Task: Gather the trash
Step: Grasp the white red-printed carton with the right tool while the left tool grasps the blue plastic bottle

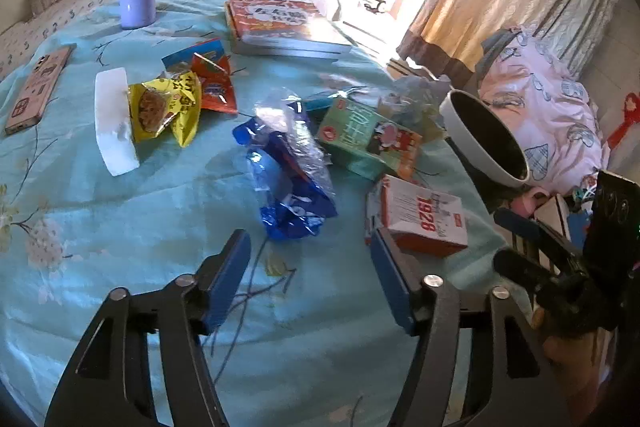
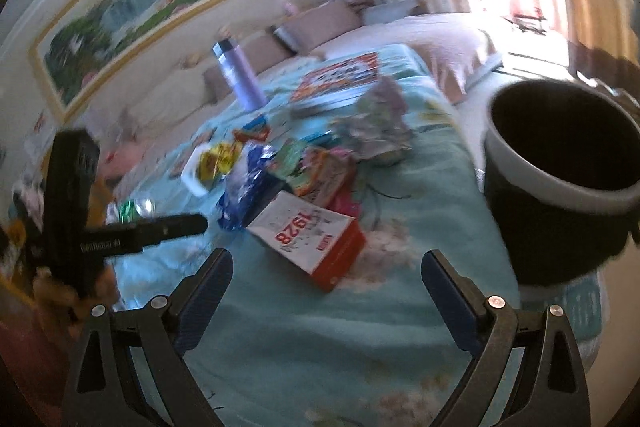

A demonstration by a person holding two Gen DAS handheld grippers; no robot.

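Landmark: I take the white 1928 carton [image 1: 424, 219] on the turquoise tablecloth [image 1: 120, 227].
Left gripper [image 1: 310, 267]: my jaws spread, nothing between, just before the carton.
Right gripper [image 2: 326, 281]: jaws wide apart, empty, near the carton's front.
Trash: blue wrapper [image 1: 288, 171] just left of the carton; green box [image 1: 368, 139] behind it; yellow packet [image 1: 168, 107] farther left.
Bin [image 1: 486, 137]: black inside, white rim, right of the carton.

Both wrist cameras look obliquely down, close over the bed (right view blurred), sharing the 1928 carton [image 1: 424, 223].

Crumpled wrappers [image 1: 288, 163], cartons [image 1: 420, 217] on tablecloth; bin [image 1: 486, 139] beside.
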